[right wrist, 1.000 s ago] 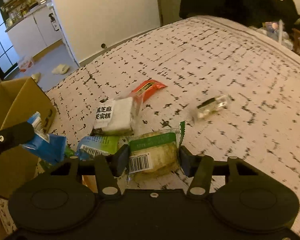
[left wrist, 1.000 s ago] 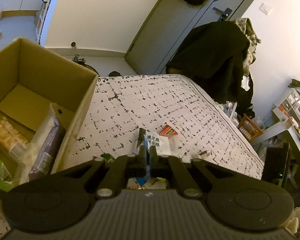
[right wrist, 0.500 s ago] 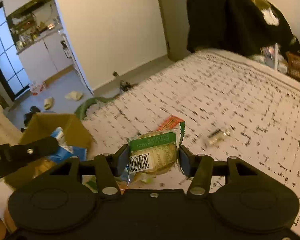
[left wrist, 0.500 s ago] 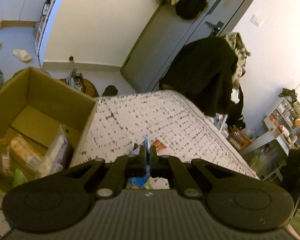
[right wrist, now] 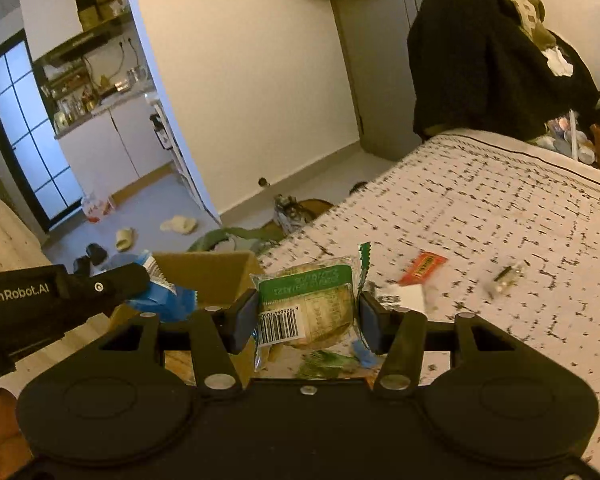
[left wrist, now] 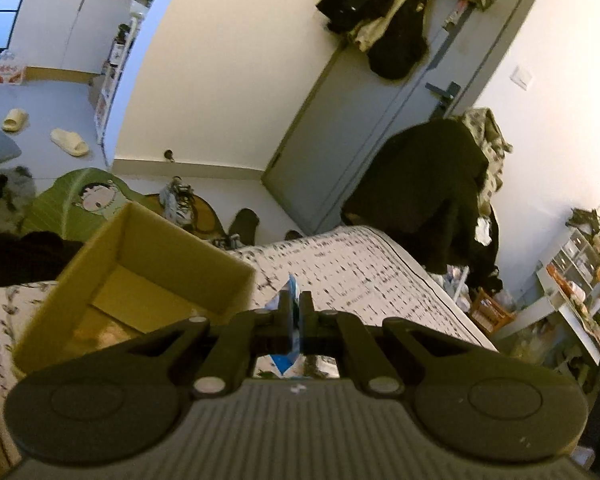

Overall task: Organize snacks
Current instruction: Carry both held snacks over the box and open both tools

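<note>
My left gripper (left wrist: 295,322) is shut on a thin blue snack packet (left wrist: 289,356), held high above the bed beside the open cardboard box (left wrist: 140,276). The same packet (right wrist: 160,298) and box (right wrist: 216,276) show in the right wrist view, with the left gripper at the left. My right gripper (right wrist: 308,316) is shut on a green-labelled cake packet (right wrist: 308,304) with a barcode, lifted above the bed. An orange packet (right wrist: 422,267), a white packet (right wrist: 404,298) and a small clear packet (right wrist: 506,276) lie on the patterned bedspread (right wrist: 500,208).
A green wrapper (right wrist: 324,360) lies below my right gripper. Dark coats hang over a chair (left wrist: 424,196) past the bed's far end. A grey door (left wrist: 364,128), shoes and slippers (left wrist: 70,142) are on the floor beyond. Shelves (left wrist: 572,288) stand at the right.
Both grippers have risen well above the bed with their packets still held. The box and the loose packets now look smaller and lower in view.
</note>
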Available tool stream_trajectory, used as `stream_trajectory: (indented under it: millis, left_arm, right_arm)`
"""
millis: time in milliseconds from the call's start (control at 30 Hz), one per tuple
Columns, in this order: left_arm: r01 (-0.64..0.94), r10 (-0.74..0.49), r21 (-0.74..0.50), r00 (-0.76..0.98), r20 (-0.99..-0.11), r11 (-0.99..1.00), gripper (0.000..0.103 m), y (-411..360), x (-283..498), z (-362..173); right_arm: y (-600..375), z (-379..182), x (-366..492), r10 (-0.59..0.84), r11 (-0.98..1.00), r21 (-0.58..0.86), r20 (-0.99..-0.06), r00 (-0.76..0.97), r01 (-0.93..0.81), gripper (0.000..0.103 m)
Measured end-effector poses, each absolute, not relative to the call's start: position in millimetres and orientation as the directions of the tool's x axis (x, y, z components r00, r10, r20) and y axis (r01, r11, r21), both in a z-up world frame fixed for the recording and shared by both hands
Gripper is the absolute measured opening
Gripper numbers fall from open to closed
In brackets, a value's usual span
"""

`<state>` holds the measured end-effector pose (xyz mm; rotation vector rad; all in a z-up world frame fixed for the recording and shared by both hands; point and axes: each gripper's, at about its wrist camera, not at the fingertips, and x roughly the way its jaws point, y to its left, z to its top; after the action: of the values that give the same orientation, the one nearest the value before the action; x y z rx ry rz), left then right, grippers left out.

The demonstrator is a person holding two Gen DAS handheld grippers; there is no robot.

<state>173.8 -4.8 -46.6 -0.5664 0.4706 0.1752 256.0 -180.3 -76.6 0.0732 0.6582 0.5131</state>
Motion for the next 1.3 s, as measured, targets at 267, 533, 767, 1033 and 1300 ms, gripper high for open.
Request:
stream_trajectory:
  millis: [267, 533, 767, 1033, 1300]
  left_arm:
    - [-0.33, 0.091, -0.456, 0.878, -0.469, 0.827, 0.001, 24.8, 158.7, -35.5]
    - [-0.337, 0.101, -0.445, 0.874, -0.475, 0.83, 0.001, 56.5, 156.5, -28.0]
    - [-0.348, 0.104, -0.424, 0.86, -0.499, 0.836, 0.001, 71.7, 166.8, -33.9]
    - [-0.383, 0.104, -0.431, 0.833, -0.543, 0.817, 0.001, 88.0, 180.9, -44.6]
    - [-0.415, 0.127, -0.412, 0.813, -0.568, 0.812, 0.006, 95.6, 179.3, -38.7]
  right_arm:
    - [-156.0, -76.5, 251.9, 0.528, 0.847, 0.266, -0.526, 0.667, -0.46, 0.052]
    - [-133.4, -86.3, 257.8, 0.573, 0.819, 0.361, -0.478, 0.666, -0.446, 0.052]
    - [-109.3, -101.3, 263.1, 0.592, 0.805, 0.372, -0.488, 0.641, -0.462, 0.052]
    - [-95.3, -105.9, 262.5, 0.582, 0.812, 0.322, -0.511, 0.632, -0.488, 0.052]
    - [-88.0, -106.7, 256.2, 0.583, 0.81, 0.311, -0.522, 0.623, -0.497, 0.058]
